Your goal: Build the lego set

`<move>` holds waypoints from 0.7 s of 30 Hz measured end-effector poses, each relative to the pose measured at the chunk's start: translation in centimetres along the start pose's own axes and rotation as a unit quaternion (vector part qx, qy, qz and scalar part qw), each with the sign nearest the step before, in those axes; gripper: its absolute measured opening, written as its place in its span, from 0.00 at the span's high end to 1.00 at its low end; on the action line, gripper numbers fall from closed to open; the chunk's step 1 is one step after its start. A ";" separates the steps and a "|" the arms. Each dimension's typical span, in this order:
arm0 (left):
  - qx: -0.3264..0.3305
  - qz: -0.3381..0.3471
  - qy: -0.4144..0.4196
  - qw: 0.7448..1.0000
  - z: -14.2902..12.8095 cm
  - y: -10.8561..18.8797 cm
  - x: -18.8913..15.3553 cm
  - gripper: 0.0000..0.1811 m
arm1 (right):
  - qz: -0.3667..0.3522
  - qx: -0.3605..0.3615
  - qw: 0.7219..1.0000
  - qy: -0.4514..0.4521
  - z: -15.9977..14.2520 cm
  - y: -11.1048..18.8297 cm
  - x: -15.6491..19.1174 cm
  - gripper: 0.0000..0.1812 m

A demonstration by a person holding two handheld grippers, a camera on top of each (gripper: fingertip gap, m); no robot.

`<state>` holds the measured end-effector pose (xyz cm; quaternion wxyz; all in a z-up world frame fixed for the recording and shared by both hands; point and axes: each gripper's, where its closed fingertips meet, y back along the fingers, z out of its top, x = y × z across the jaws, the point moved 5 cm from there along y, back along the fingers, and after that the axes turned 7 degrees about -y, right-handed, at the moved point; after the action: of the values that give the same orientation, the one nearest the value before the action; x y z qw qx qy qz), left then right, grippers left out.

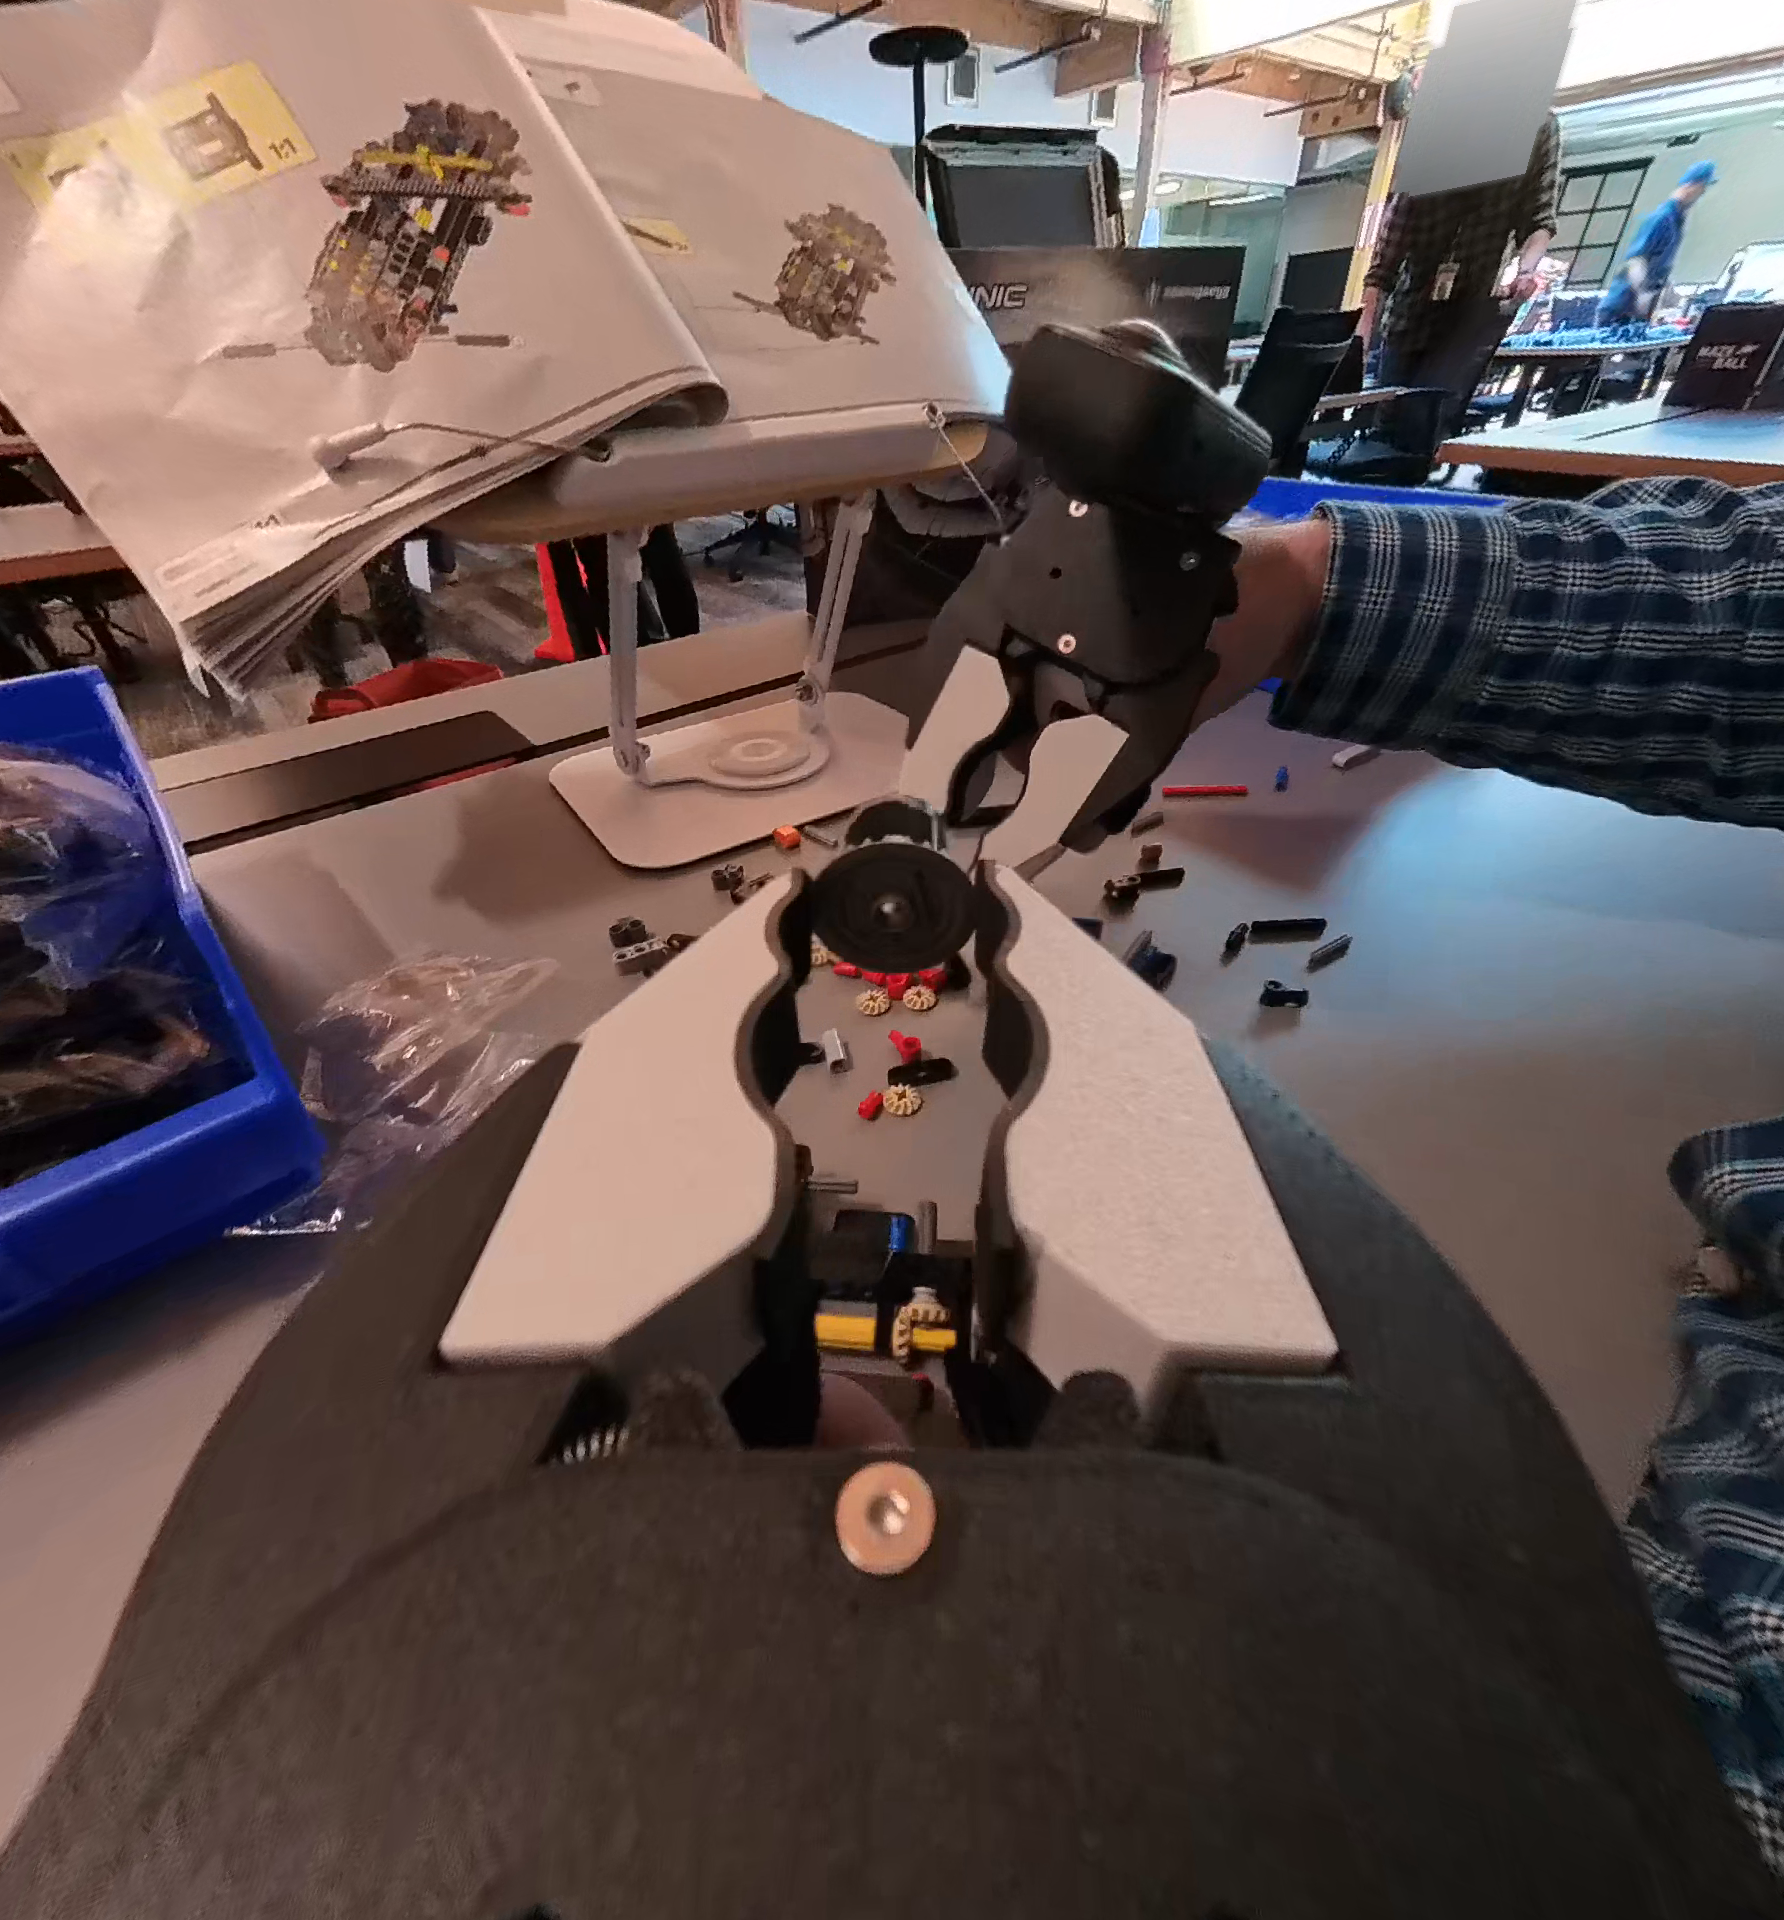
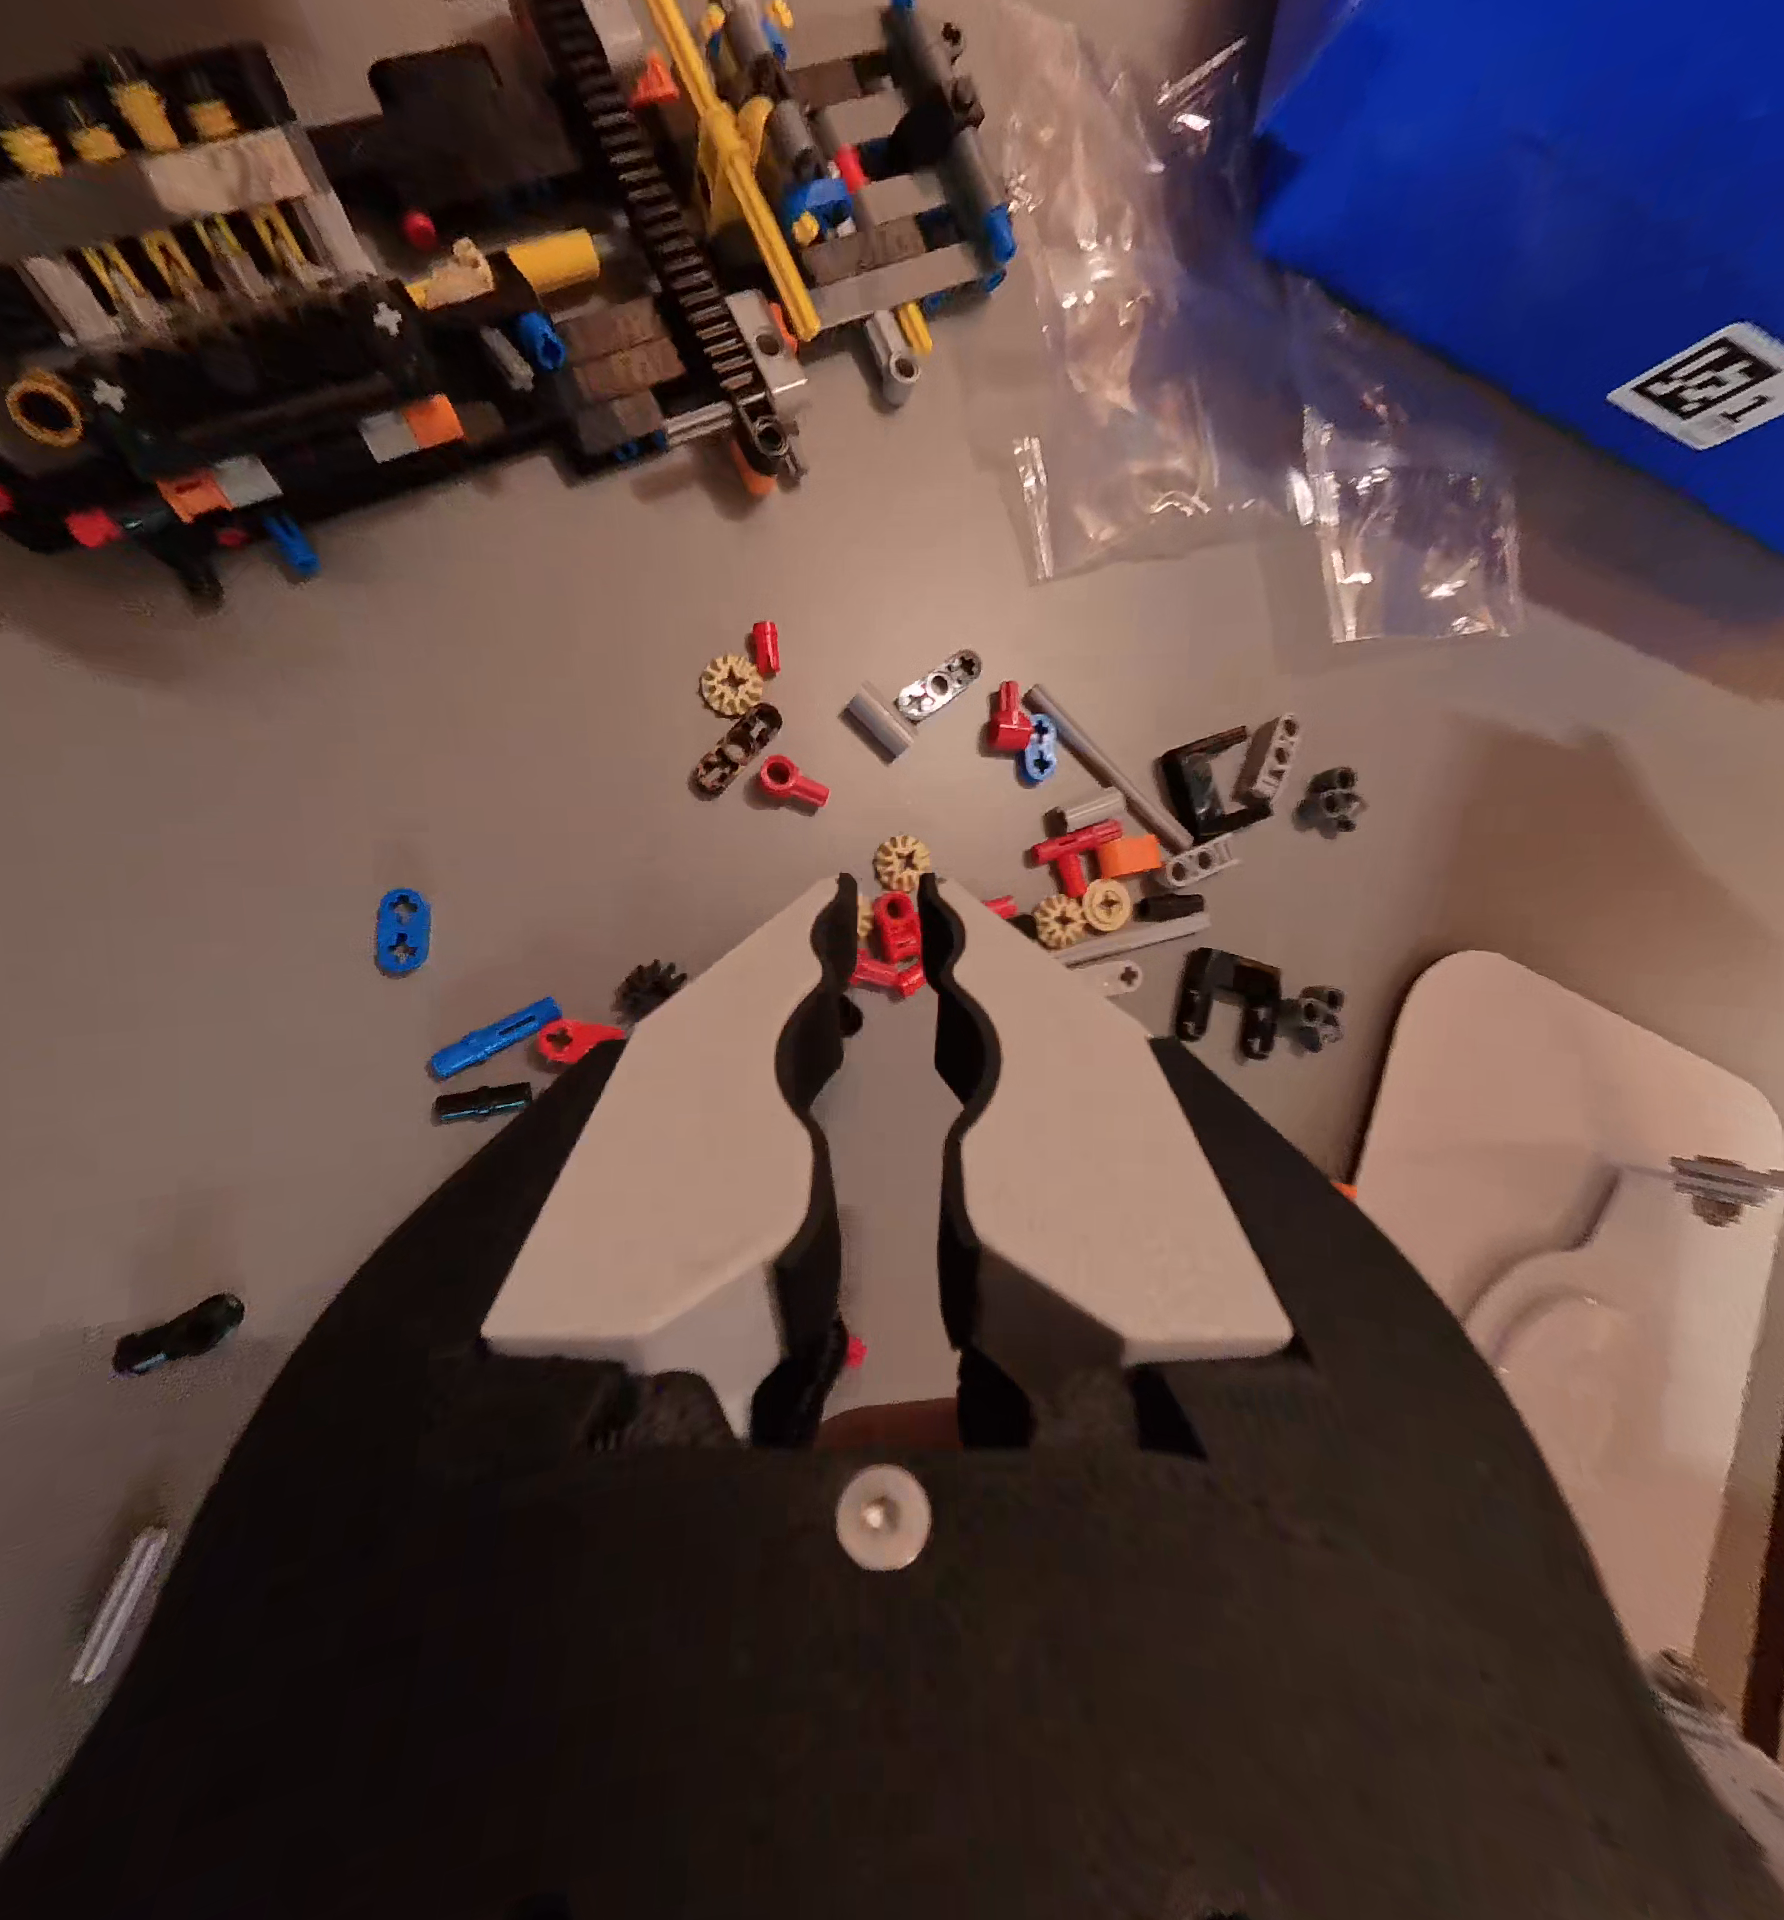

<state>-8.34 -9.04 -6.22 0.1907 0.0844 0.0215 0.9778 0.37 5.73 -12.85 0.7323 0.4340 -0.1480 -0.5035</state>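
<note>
Grey worktop (image 2: 555,727) carrying scattered small red, tan and black lego pieces (image 2: 898,914) | right gripper (image 2: 883,896) hovering above them, jaws slightly parted, empty | left gripper (image 1: 893,904) clamping a black round wheel (image 1: 890,912) | half-built black-and-yellow lego model (image 2: 368,312) lying beyond | open instruction booklet (image 1: 431,260) standing behind.

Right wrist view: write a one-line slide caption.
Right gripper, open, hovers over small red pieces among scattered Lego parts, with the partly built model beyond.
</note>
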 end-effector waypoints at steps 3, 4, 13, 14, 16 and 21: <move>0.007 0.000 -0.001 1.000 -0.3 -0.1 0.1 0.84 | 0.006 0.004 1.000 -0.006 -0.2 -1.0 0.2 0.96; 0.010 0.000 -0.002 1.000 -0.5 -0.2 0.1 0.84 | 0.002 0.007 1.000 -0.006 -0.2 -1.2 0.0 0.96; 0.025 0.005 -0.013 1.000 -1.2 -0.3 0.4 0.84 | 0.023 0.030 0.998 -0.049 -0.5 -2.9 -0.9 0.96; 0.026 0.005 -0.014 1.000 -1.2 -0.3 0.5 0.84 | 0.024 0.030 0.998 -0.048 -0.5 -2.9 -0.9 0.96; 0.026 0.007 -0.016 1.000 -1.3 -0.3 0.5 0.84 | 0.027 0.028 0.998 -0.055 -0.5 -2.9 -0.9 0.96; 0.022 0.008 -0.016 1.000 -1.3 -0.4 0.6 0.84 | 0.025 -0.019 0.997 -0.069 0.1 -2.1 -0.7 0.99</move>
<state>-8.99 -8.50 -7.46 0.1816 0.1047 0.0392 0.9770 -1.30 6.05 -14.32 0.7408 0.3802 -0.1991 -0.5167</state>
